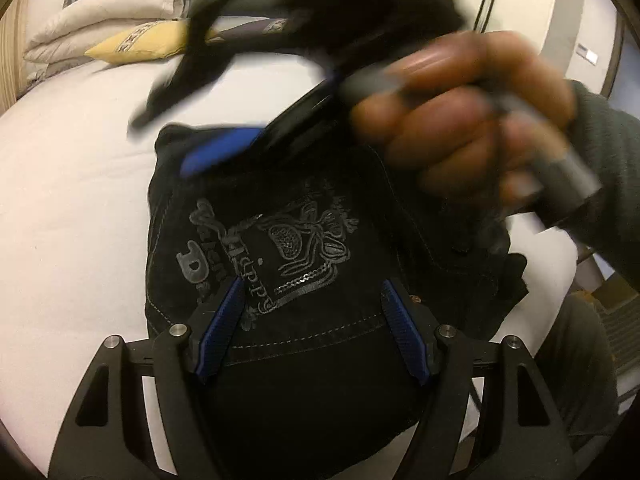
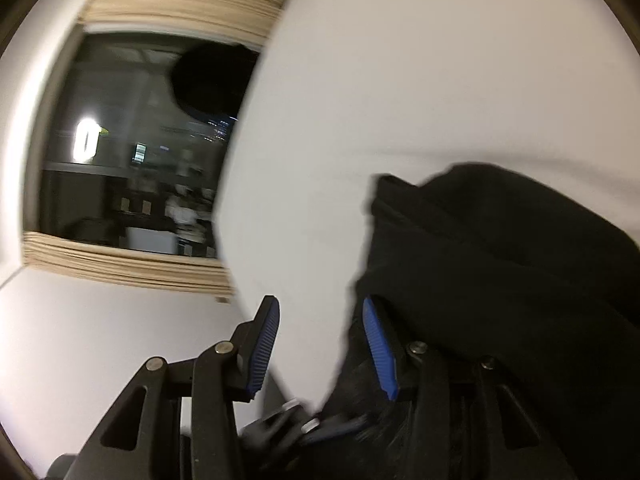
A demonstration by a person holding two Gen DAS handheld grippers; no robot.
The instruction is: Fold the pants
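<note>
Black pants (image 1: 308,240) with a grey embroidered crest lie bunched on the white bed (image 1: 72,208). My left gripper (image 1: 312,320) hovers just over them, its blue pads wide apart and nothing pinched between them. A hand (image 1: 460,120) holds my right gripper above the pants, blurred by motion, one blue finger (image 1: 216,154) showing. A blurred black strip of cloth (image 1: 320,12) sweeps across above it; whether it is held I cannot tell. In the right wrist view my right gripper (image 2: 320,340) is open over white sheet, with the pants (image 2: 500,260) lying against its right finger.
Cream pillows (image 1: 112,12) and a yellow cushion (image 1: 140,42) are stacked at the bed's far left corner. A dark window (image 2: 140,152) with pale wooden trim sits beyond the bed edge. A sleeve (image 1: 608,168) enters from the right.
</note>
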